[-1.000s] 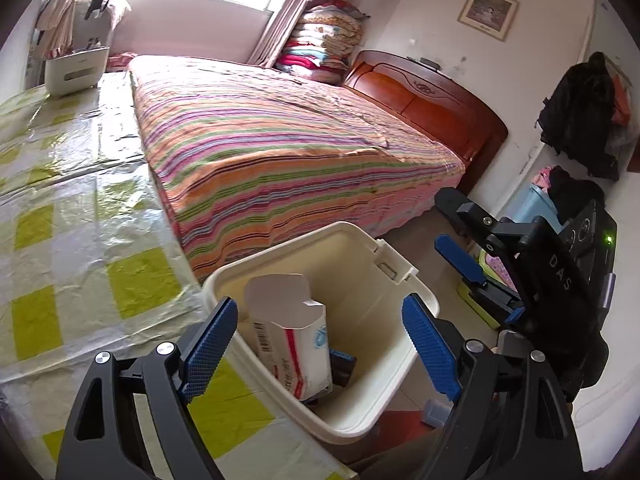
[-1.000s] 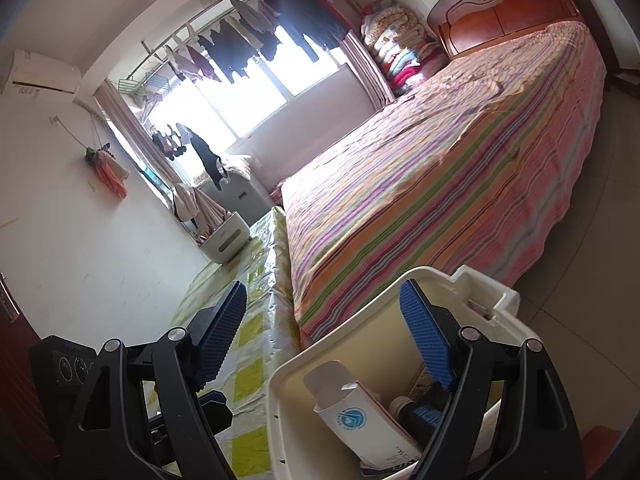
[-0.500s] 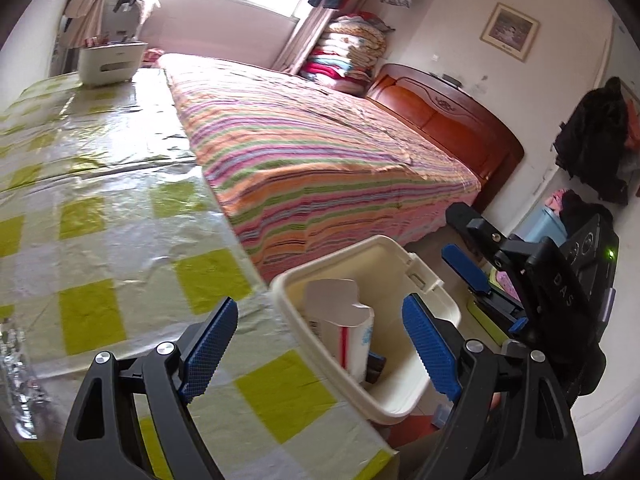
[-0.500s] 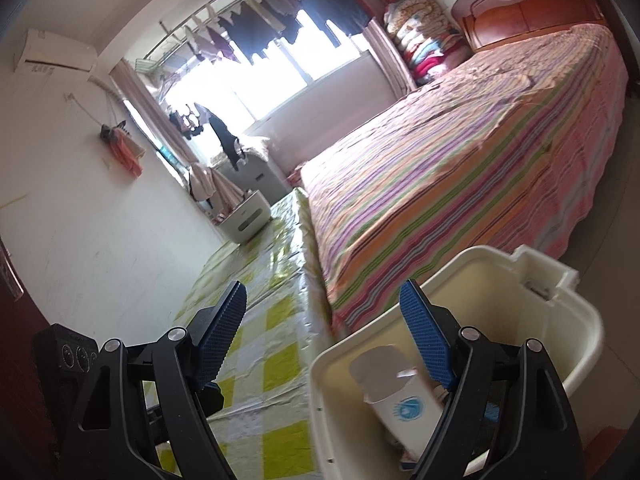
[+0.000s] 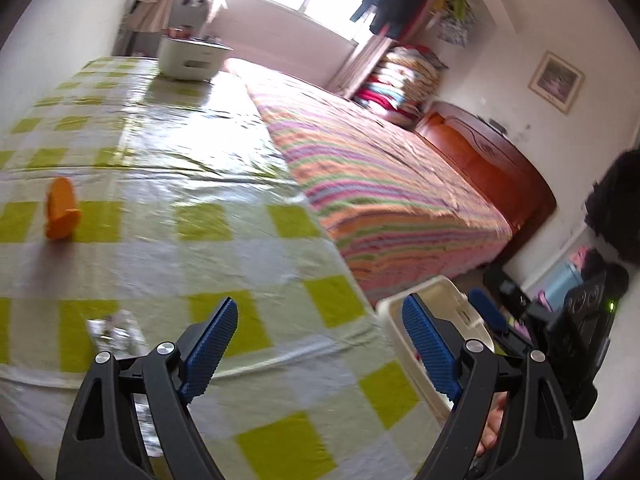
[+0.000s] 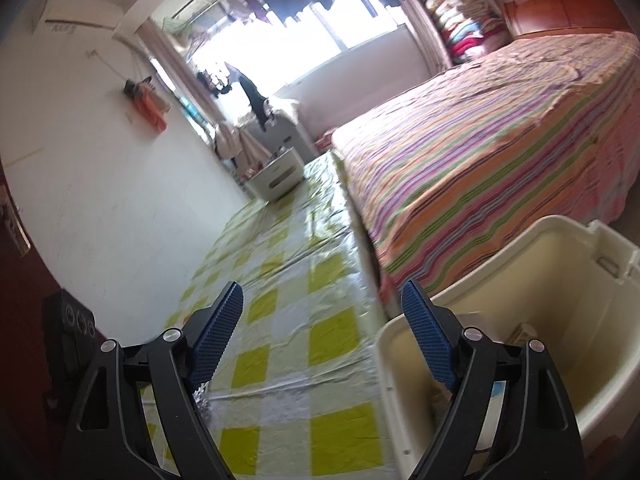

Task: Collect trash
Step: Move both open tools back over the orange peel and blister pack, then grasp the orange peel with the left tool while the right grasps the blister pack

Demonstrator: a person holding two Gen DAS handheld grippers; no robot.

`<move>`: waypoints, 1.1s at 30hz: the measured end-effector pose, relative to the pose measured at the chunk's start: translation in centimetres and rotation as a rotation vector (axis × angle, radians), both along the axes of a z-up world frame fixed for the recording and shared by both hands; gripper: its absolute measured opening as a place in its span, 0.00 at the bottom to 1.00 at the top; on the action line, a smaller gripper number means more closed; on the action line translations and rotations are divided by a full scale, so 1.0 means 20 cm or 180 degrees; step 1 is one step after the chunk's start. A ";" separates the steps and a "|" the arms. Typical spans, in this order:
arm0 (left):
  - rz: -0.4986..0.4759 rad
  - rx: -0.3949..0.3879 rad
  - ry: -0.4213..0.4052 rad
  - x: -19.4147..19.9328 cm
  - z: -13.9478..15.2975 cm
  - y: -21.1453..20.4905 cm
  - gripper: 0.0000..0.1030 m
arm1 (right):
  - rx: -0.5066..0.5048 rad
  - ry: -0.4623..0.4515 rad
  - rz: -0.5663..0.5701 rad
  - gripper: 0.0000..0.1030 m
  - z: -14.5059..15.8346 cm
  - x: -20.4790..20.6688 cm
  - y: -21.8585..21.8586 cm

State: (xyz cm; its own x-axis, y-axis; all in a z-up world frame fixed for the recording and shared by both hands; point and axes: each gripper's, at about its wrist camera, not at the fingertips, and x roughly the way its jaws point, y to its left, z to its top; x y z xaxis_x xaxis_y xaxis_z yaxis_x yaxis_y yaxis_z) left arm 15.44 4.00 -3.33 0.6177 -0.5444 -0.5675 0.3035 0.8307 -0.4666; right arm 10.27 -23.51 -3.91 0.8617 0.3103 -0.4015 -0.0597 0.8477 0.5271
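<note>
So both grippers were empty here. The left gripper [image 5: 318, 334] had its blue pads spread wide with nothing between them, hanging over the near part of the table [image 5: 168, 248], the one with the yellow-green and white checked plastic cover. The right gripper [image 6: 322, 320] was spread just as wide, sitting over the table's right edge with its right finger in front of the bin.

Trash on the table: an orange piece [image 5: 61, 209] lay on the left side, further back, well apart from everything. A crumpled silvery wrapper [image 5: 114, 332] was near, just left of the left gripper's left finger, partly hidden behind it. The right wrist view showed a bit of silvery stuff low by that gripper's left finger too, too blurry to call.

The cream plastic bin [image 6: 560, 280] was off the table's right edge, beside the striped bed [image 5: 384, 184]. Something boxy was inside it, mostly hidden by the finger. A white basket [image 5: 188, 58] sat at the far end of the table.
</note>
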 end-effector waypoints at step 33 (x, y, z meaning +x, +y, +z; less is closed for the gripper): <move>0.1490 -0.0197 0.0341 0.20 -0.14 1.02 0.79 | -0.1782 0.0688 0.2467 0.81 -0.24 0.31 1.38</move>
State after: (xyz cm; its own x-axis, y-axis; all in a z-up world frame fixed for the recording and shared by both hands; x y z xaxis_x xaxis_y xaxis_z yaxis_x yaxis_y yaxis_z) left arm 19.52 24.42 -6.07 0.7442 -0.2568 -0.6167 -0.1488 0.8362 -0.5278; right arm 16.44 4.07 -8.80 0.3899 0.4758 -0.7884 -0.6548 0.7452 0.1258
